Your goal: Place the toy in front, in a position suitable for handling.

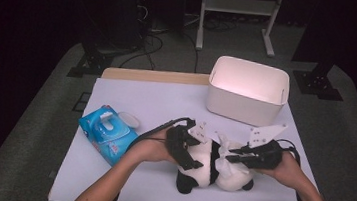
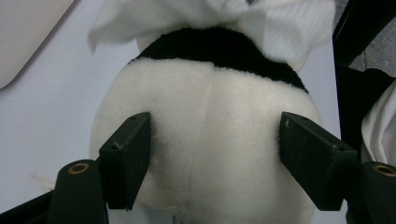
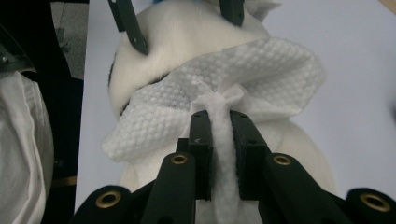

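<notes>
Plush panda's (image 1: 209, 166) head hidden under the wipe (image 3: 233, 88)

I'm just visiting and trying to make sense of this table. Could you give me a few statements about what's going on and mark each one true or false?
1. The left gripper has its jaws clamped on the panda plush toy's body. True.
2. The right gripper has empty, wide-open jaws. False: they are shut on a bunched white wipe lying over the toy.
3. The white bin stands at the far right of the table. True.
4. The blue wipes pack lies inside the bin. False: it lies on the table, left of the toy.
5. The toy sits in the bin. False: it lies on the table, near the front edge.
</notes>
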Demonstrator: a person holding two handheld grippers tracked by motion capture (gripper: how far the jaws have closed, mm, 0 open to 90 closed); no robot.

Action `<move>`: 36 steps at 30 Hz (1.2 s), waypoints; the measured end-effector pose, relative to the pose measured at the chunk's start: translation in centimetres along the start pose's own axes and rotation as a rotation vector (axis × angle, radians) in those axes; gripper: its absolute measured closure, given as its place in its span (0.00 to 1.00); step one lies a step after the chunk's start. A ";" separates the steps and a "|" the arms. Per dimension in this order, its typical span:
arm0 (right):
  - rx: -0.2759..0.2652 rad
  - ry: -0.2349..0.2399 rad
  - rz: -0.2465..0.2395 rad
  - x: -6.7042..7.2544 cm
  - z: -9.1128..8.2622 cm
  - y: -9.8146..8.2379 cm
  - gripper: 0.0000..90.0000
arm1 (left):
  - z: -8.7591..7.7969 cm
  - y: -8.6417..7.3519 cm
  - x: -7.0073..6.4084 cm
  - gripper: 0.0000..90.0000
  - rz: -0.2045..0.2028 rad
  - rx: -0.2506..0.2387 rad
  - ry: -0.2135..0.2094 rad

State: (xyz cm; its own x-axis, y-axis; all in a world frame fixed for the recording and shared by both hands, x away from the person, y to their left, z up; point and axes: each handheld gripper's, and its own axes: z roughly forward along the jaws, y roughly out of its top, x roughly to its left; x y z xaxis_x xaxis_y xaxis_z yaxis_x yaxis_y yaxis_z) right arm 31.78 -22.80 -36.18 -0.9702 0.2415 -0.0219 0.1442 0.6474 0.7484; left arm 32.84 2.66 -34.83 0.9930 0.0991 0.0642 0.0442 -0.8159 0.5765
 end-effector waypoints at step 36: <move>0.065 0.050 0.042 -3.4 1.1 1.4 0.87 | 0.1 -0.9 0.0 0.30 -0.032 -0.048 0.000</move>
State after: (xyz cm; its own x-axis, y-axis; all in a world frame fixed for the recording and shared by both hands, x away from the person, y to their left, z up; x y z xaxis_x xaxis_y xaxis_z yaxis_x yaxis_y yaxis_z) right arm 35.55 -21.91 -35.82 -0.9712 0.2343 0.0432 0.1961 0.6834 0.7032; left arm 32.85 3.31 -35.46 0.9911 0.1248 0.0455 0.0705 -0.7843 0.6163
